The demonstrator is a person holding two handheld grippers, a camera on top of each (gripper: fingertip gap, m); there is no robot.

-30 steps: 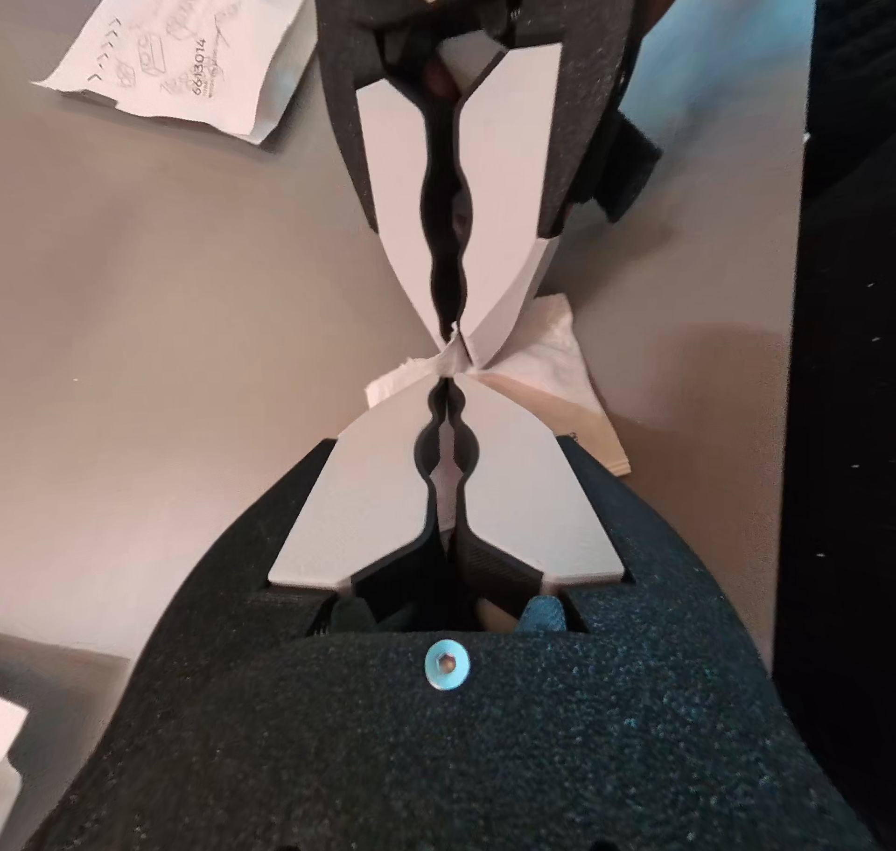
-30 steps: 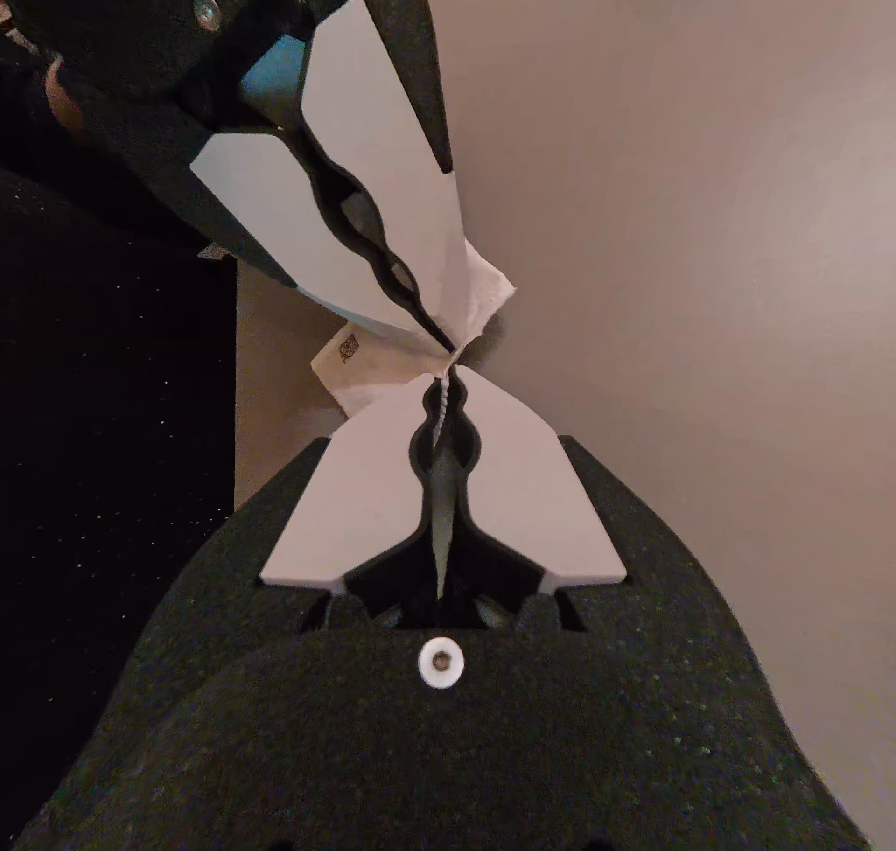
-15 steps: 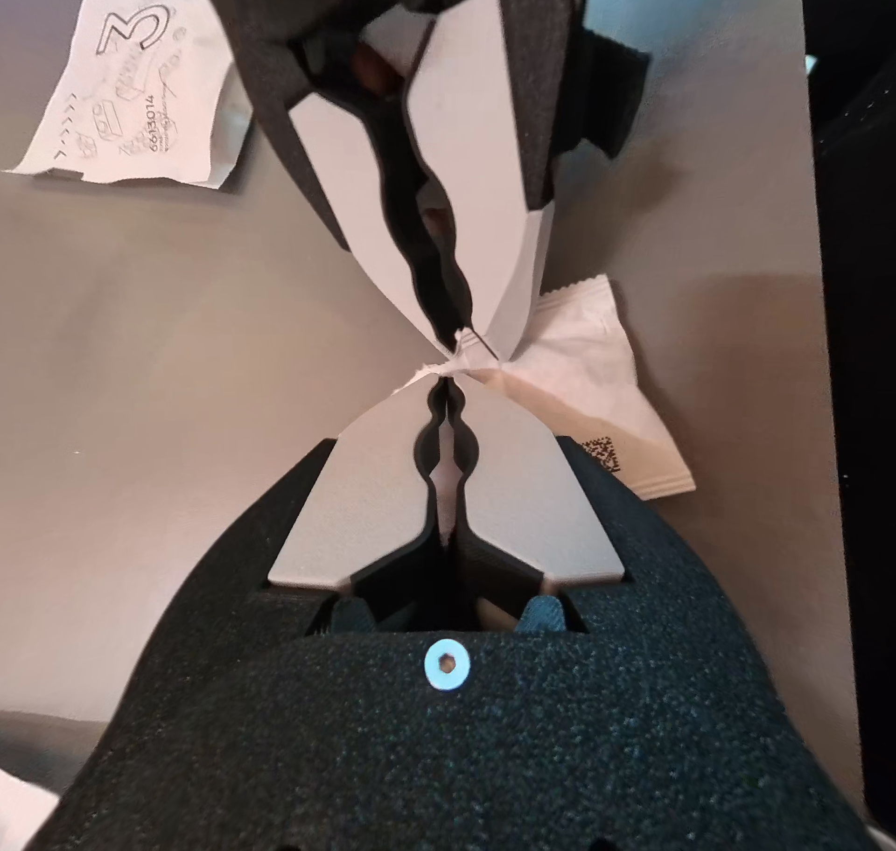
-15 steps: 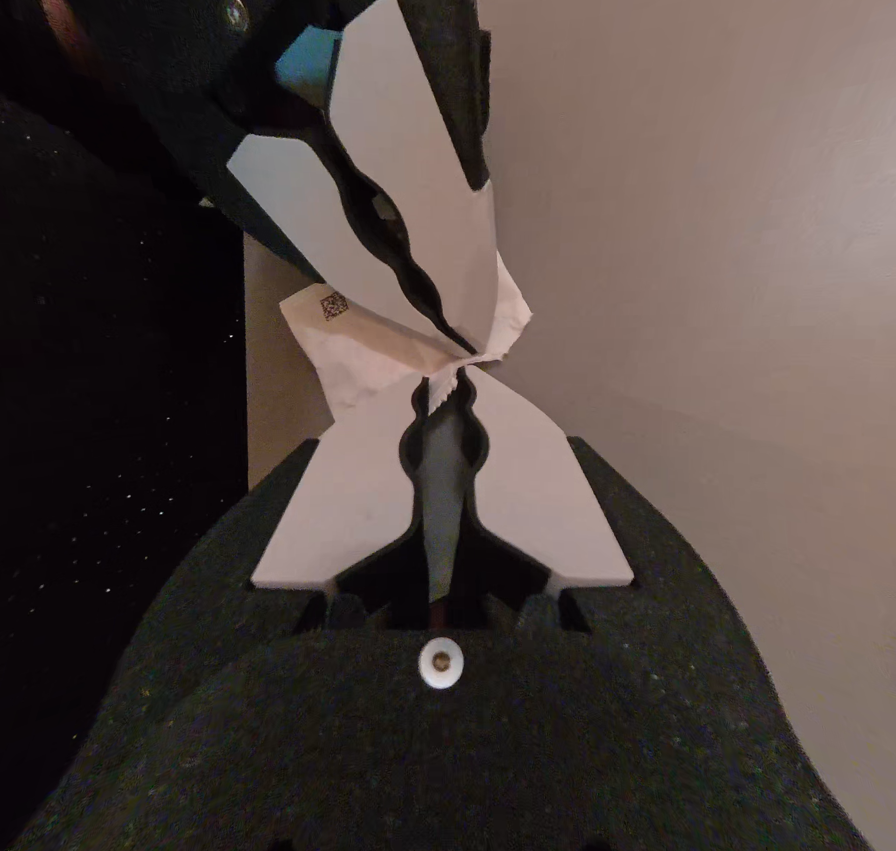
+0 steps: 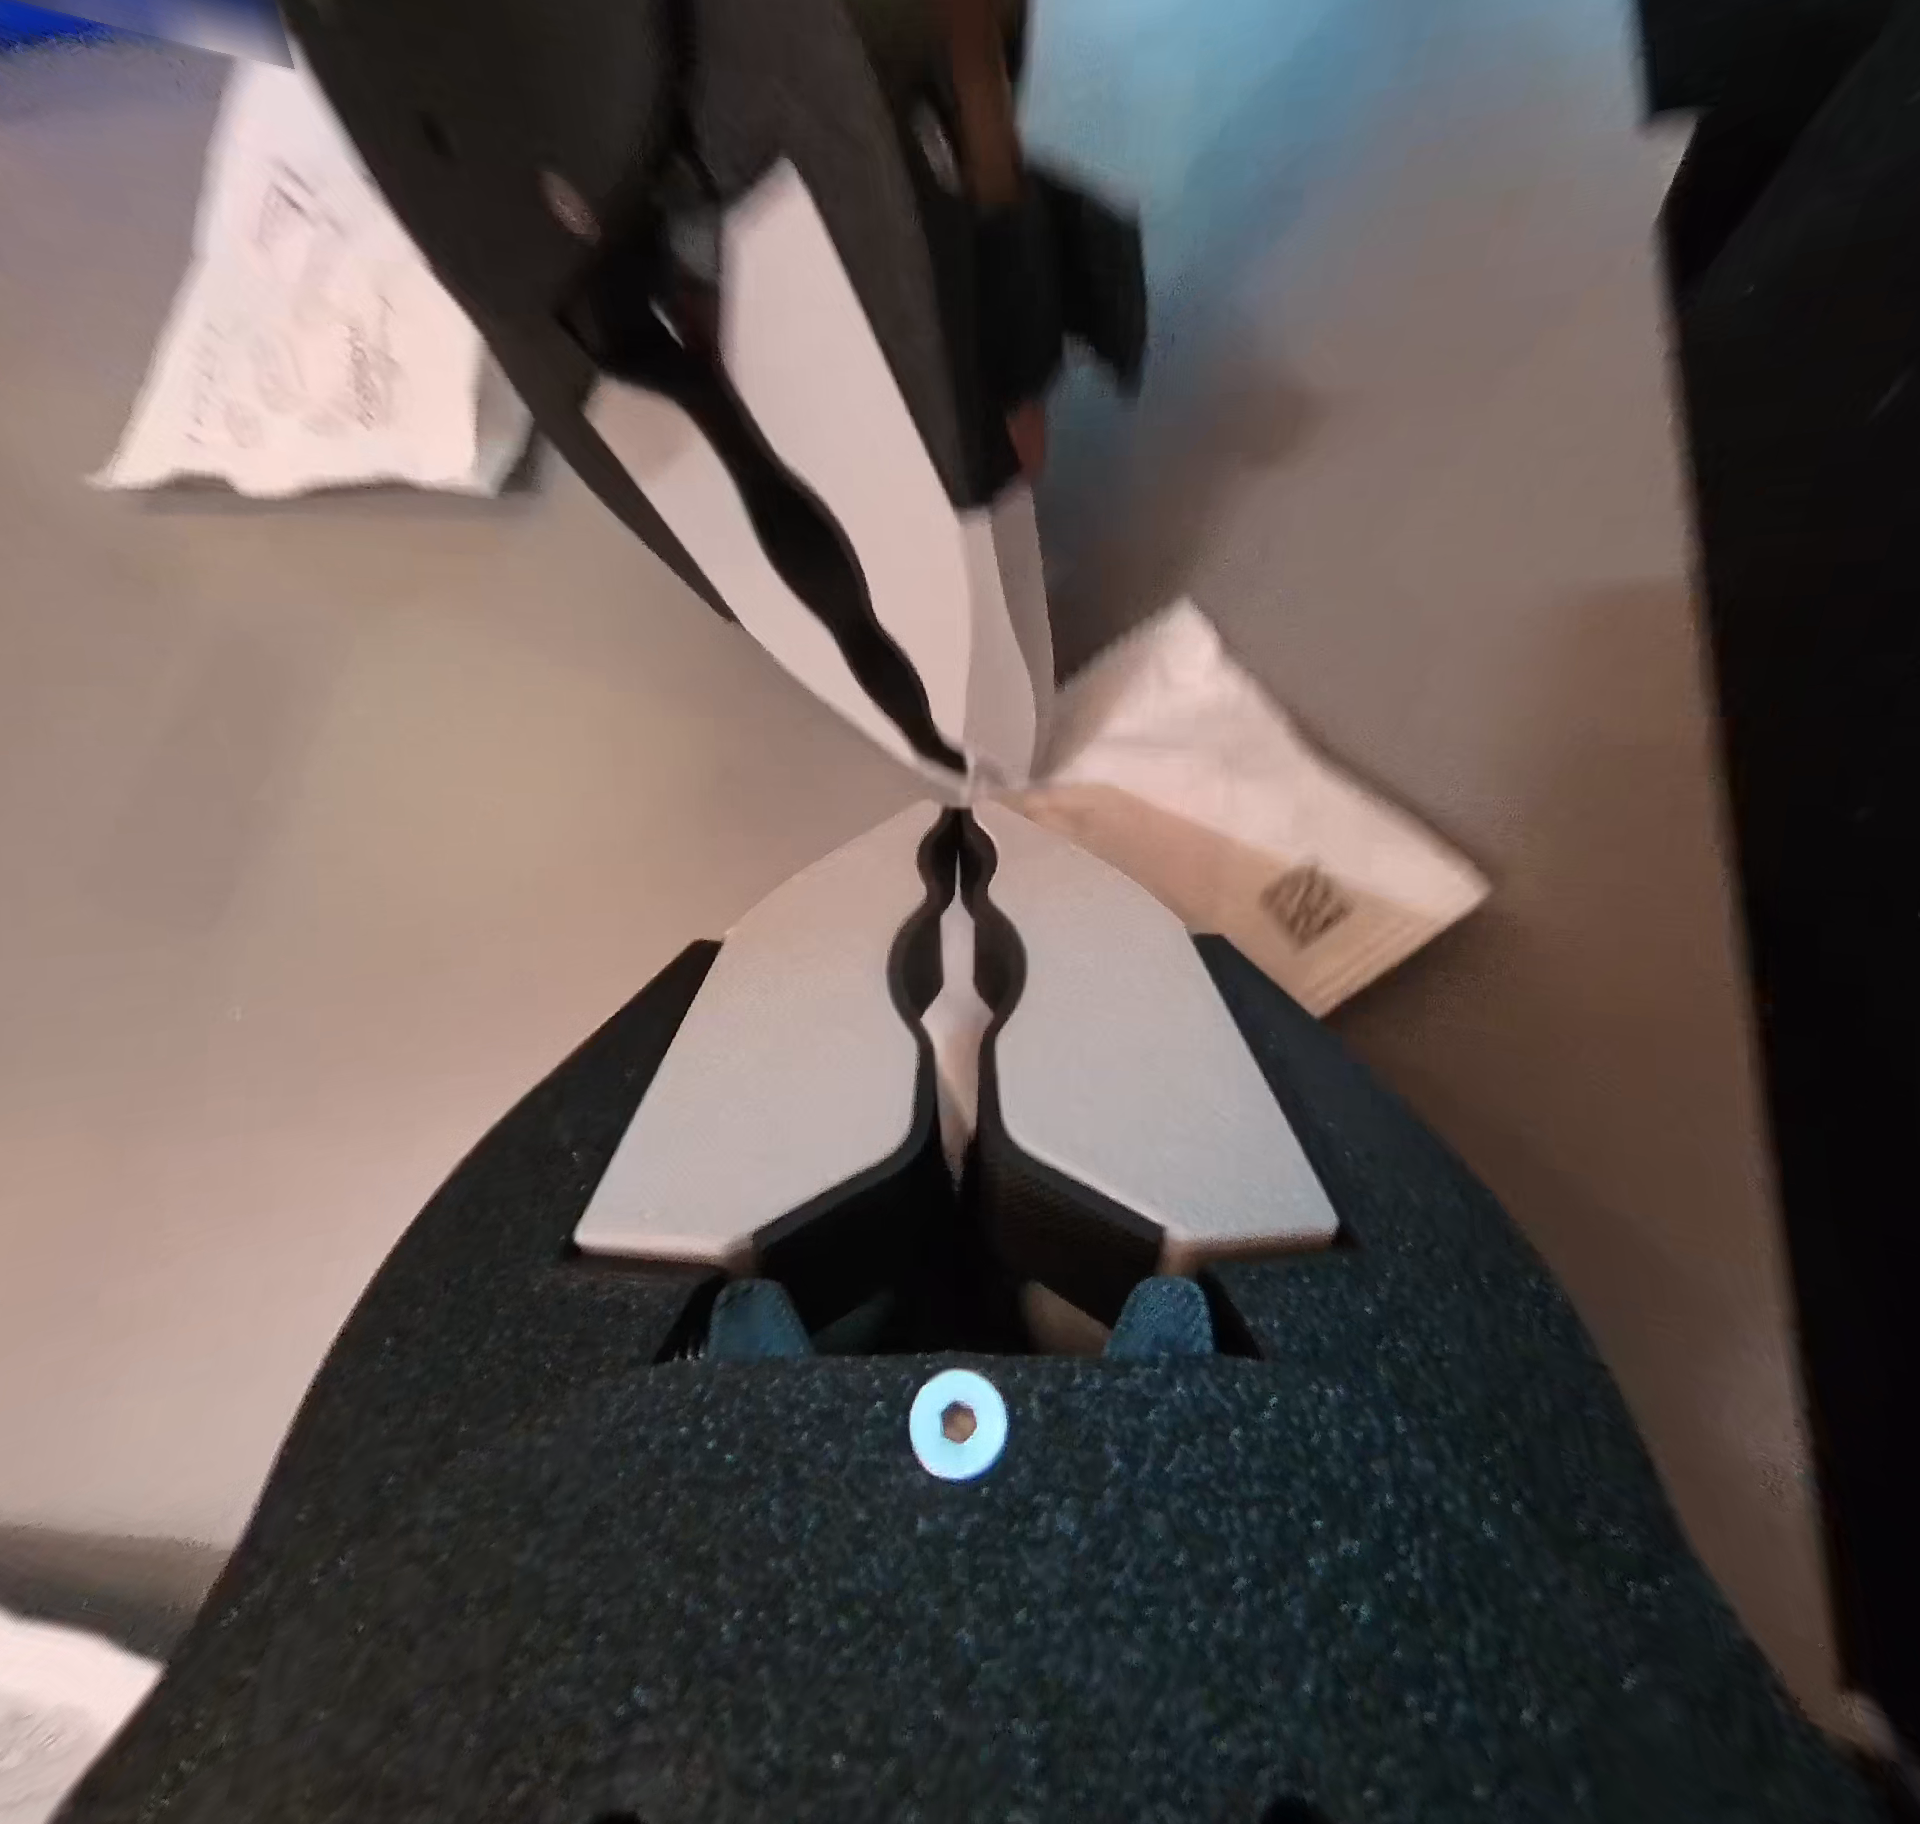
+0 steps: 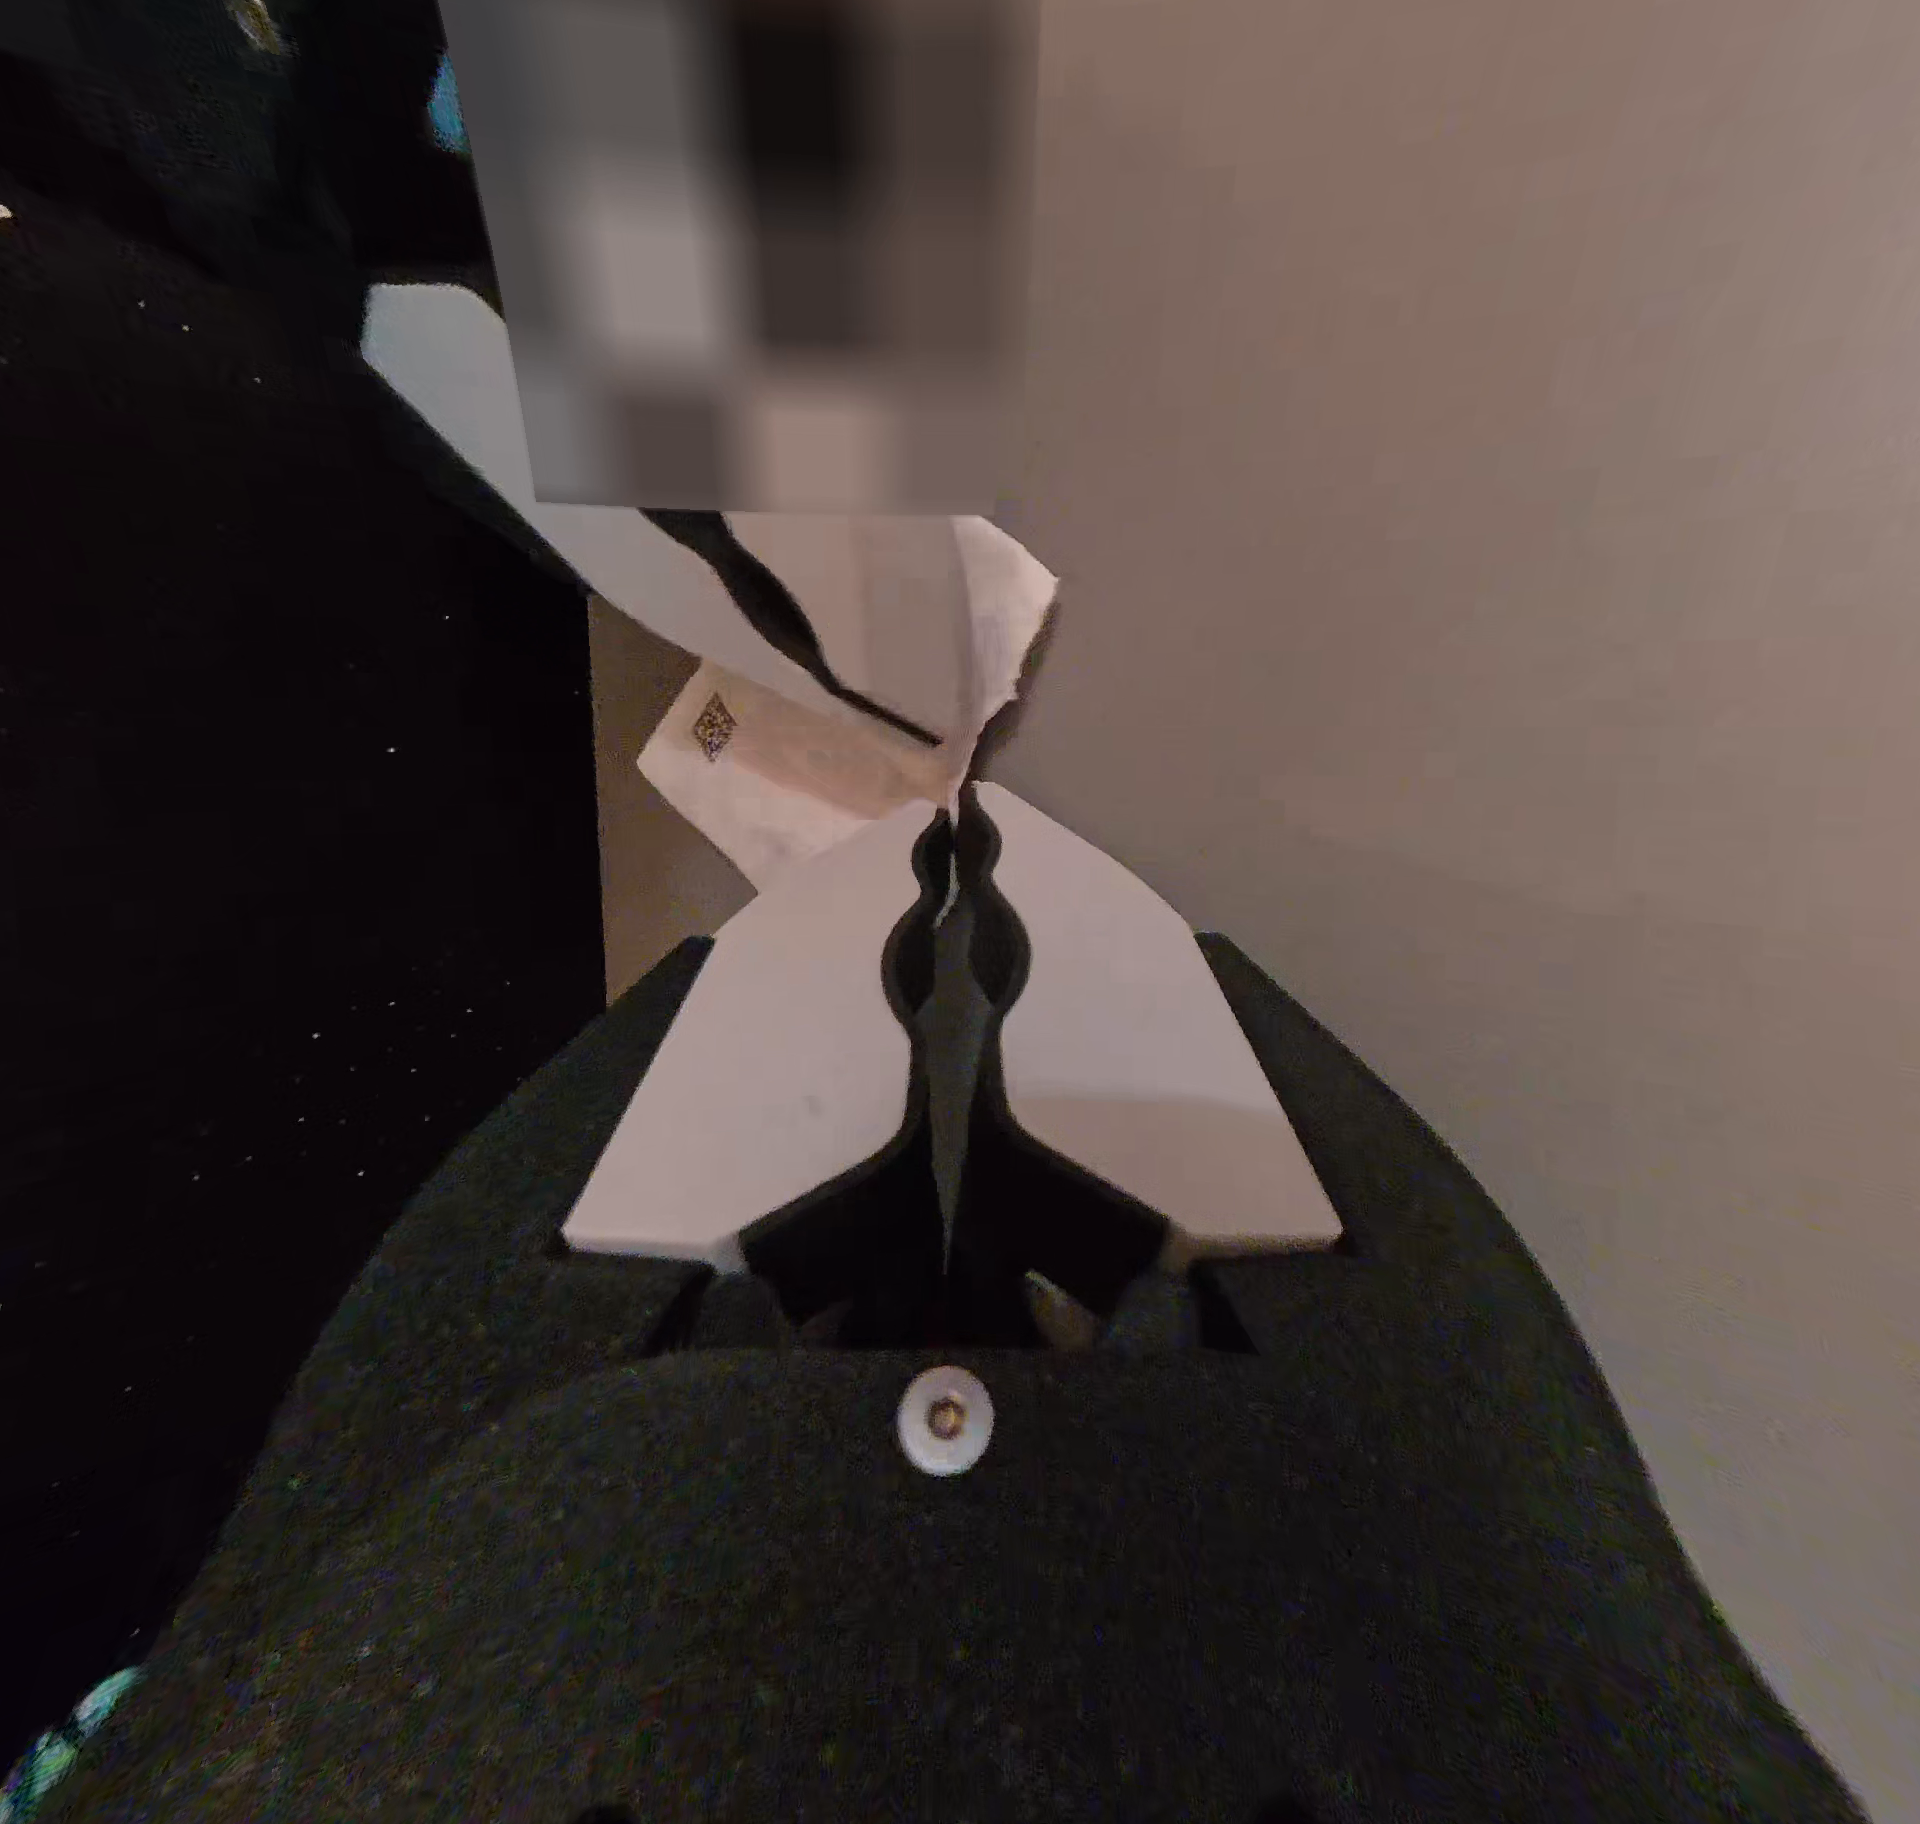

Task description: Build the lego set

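Dim indoor light, left view motion-blurred — soft shadows, wide-angle edges

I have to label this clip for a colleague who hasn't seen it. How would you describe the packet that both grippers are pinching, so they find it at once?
Above the grey tabletop, find where the two grippers' white fingertips meet. The small white paper packet fans out to the right of that point. Unlike the flat printed white paper lying farther back, it is held off the table and bears a small square code mark.

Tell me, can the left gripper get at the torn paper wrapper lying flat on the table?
Probably not right now: the left gripper is shut on the white packet, which the right gripper also pinches; the torn wrapper lies unobstructed beyond.
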